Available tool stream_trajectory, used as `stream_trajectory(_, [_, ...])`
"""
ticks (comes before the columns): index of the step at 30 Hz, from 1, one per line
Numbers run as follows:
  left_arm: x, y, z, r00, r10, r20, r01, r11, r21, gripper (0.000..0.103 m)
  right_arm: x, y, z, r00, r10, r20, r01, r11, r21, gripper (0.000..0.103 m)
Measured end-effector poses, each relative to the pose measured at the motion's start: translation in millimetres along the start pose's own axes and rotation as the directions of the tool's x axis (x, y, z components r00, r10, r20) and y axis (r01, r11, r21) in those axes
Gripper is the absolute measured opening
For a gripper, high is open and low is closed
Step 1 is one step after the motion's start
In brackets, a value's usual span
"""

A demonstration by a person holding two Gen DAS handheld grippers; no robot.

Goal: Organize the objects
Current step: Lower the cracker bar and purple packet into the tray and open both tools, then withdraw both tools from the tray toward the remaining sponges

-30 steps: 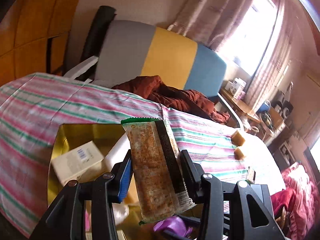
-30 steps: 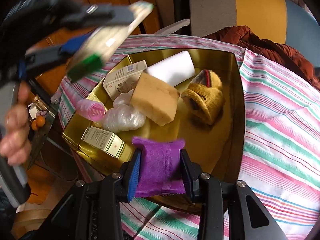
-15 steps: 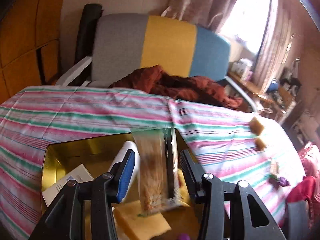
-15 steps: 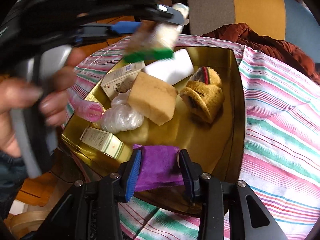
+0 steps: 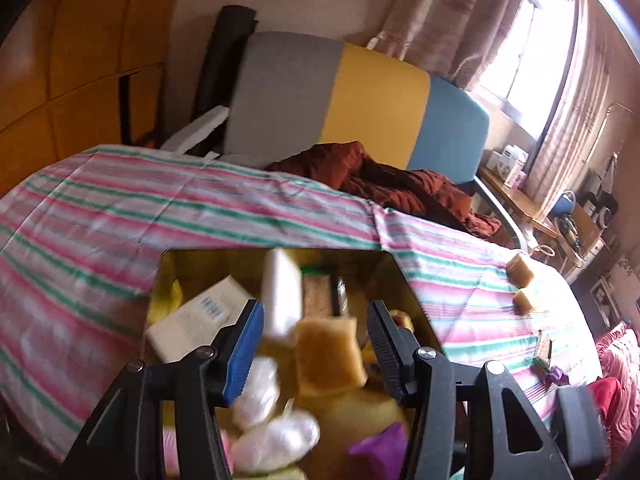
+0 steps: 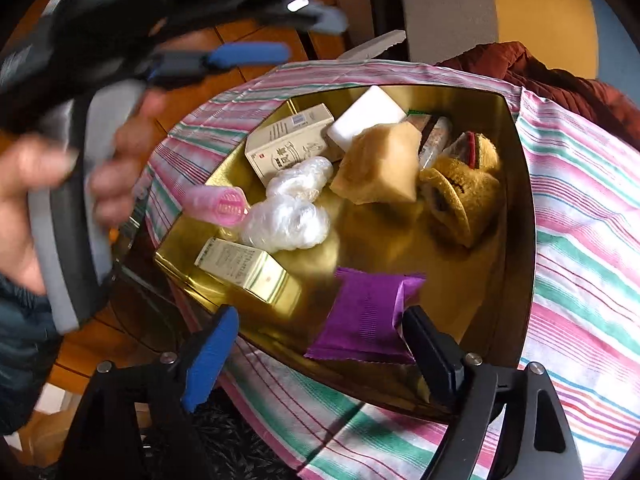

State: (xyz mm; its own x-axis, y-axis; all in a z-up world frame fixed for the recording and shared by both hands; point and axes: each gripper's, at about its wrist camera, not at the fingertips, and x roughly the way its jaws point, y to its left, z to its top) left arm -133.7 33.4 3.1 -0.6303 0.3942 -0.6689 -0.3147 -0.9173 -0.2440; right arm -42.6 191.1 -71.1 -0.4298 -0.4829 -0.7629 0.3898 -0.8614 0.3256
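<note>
A gold tray (image 6: 520, 200) on the striped cloth holds several things. The brown snack packet (image 6: 432, 136) (image 5: 320, 296) lies in it at the far side, between a white block (image 6: 368, 114) and a yellow knitted piece (image 6: 460, 196). My left gripper (image 5: 314, 350) hovers over the tray, jaws opening, nothing between its pads; a tan sponge (image 5: 328, 356) lies below it. The purple packet (image 6: 368, 316) rests on the tray's near edge. My right gripper (image 6: 320, 356) stands around it with its jaws opening, its blue finger well clear of the packet. The left gripper (image 6: 288, 36) also shows upper left, held by a hand.
Also in the tray are two cream boxes (image 6: 288, 140) (image 6: 248, 272), a pink roller (image 6: 218, 206) and crumpled plastic (image 6: 292, 208). Two tan cubes (image 5: 520, 272) and a small packet (image 5: 544, 350) lie further along the cloth. A chair (image 5: 360, 100) with a red jacket stands behind.
The left gripper swung over the tray and let go of the snack packet, which now lies inside. The right gripper's jaws spread and the purple packet dropped onto the tray's near edge.
</note>
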Motion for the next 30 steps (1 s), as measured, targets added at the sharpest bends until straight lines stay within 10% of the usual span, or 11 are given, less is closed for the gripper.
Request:
stream_trajectory(9, [-29, 13, -52, 0.994, 0.110, 0.024, -0.109, 0.993, -0.050, 0.054, -22, 18, -1, 0.967, -0.215, 0.136, 0.224, 0.973, -0.055, 0.102])
stream_trajectory(19, [-50, 2, -71, 0.966, 0.241, 0.091, -0.239, 0.971, -0.029, 0.054, -29, 23, -3, 0.743, -0.617, 0.259, 0.650, 0.758, -0.060, 0.103])
stream_trajectory(24, [-53, -6, -76, 0.951, 0.290, 0.106, -0.291, 0.957, -0.001, 0.055, -43, 0, -5, 0.873, -0.428, 0.232, 0.432, 0.901, 0.035, 0.103])
stream_trajectory(30, [-53, -21, -83, 0.942, 0.315, 0.114, -0.323, 0.945, 0.062, 0.056, -57, -19, -9, 0.883, -0.402, 0.240, 0.380, 0.915, 0.135, 0.103])
